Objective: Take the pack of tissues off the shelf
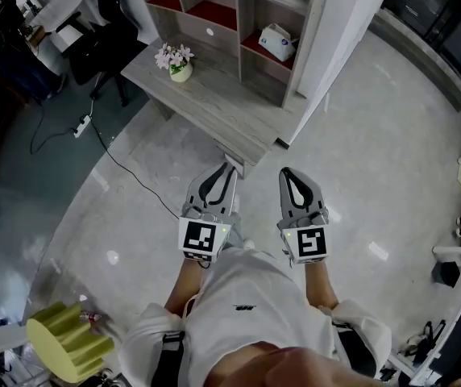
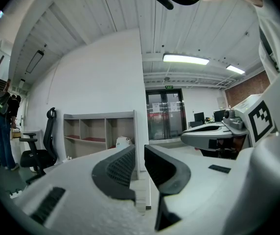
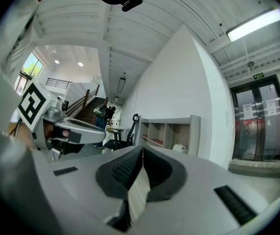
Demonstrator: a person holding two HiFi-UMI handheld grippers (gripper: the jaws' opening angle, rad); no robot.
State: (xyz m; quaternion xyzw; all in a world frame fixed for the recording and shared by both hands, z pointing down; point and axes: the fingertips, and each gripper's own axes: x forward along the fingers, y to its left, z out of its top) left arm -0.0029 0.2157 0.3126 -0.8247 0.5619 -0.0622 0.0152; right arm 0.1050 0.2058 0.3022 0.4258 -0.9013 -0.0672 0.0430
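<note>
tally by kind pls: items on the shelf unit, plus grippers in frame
pack of tissues: 1
pot of flowers: 1
grippers: 2 (left gripper, right gripper)
total: 4

White short-sleeved T-shirt, small black logo on it, black straps at its sides. Above the T-shirt: left gripper and right gripper, pale grey shells, black ribbed pads, black-and-white marker cubes.
</note>
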